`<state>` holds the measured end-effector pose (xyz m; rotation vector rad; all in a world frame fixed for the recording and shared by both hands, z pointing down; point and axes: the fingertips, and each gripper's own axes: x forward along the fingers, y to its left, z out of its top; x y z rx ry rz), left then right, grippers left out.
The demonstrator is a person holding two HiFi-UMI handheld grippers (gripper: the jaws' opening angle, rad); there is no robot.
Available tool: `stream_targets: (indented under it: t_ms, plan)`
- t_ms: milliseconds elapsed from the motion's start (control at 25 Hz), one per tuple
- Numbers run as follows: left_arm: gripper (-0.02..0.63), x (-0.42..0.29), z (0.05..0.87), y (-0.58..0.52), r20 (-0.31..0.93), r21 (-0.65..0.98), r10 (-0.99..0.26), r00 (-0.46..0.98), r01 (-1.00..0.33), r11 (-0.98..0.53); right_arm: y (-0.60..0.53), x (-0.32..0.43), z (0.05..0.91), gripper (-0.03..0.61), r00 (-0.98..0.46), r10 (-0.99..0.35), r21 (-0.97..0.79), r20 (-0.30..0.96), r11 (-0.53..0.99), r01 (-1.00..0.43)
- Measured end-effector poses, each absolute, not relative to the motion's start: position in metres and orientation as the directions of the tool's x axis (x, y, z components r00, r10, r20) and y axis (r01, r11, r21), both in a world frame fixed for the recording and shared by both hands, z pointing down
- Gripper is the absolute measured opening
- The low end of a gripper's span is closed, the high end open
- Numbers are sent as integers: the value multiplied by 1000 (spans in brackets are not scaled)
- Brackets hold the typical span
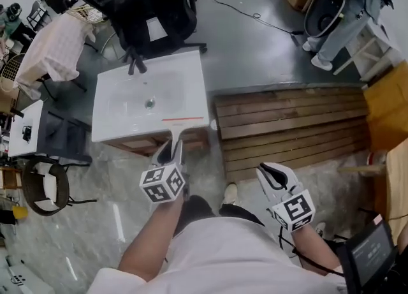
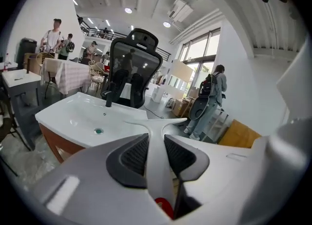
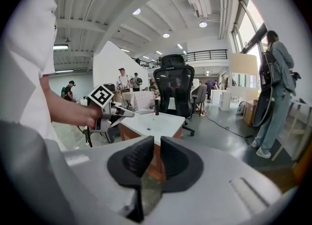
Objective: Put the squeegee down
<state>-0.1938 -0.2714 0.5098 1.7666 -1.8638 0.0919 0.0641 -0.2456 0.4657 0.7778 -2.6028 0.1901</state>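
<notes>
The white squeegee (image 1: pixel 176 134) has a red strip along its blade. My left gripper (image 1: pixel 170 150) is shut on its handle. In the head view the blade lies at the front edge of the white sink (image 1: pixel 127 104). In the left gripper view the squeegee (image 2: pixel 157 133) runs forward between the pads, its blade spread above the sink (image 2: pixel 73 114). My right gripper (image 1: pixel 271 173) hangs lower right, over the floor in front of the wooden slats. In its own view the right gripper (image 3: pixel 155 152) has a narrow gap with nothing between the jaws. That view also shows the left gripper (image 3: pixel 108 112) beside the sink (image 3: pixel 163 121).
A black office chair (image 1: pixel 146 6) stands behind the sink. A slatted wooden platform (image 1: pixel 293 127) lies to the sink's right. A person (image 1: pixel 347 12) stands at the back right. A grey side table (image 1: pixel 57 136) sits left of the sink. My shoe (image 1: pixel 231 192) is below.
</notes>
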Motion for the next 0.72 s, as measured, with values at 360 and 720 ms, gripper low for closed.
stream_targets:
  t_ms: [360, 720]
  plan:
    - [107, -220, 537, -411, 469, 306, -881, -66, -923, 232, -334, 80, 492, 32, -717, -501, -38, 484, 807, -590]
    - [107, -261, 583, -543, 532, 288, -843, -84, -918, 274, -419, 45, 490, 32, -665, -552, -43, 503, 753, -657]
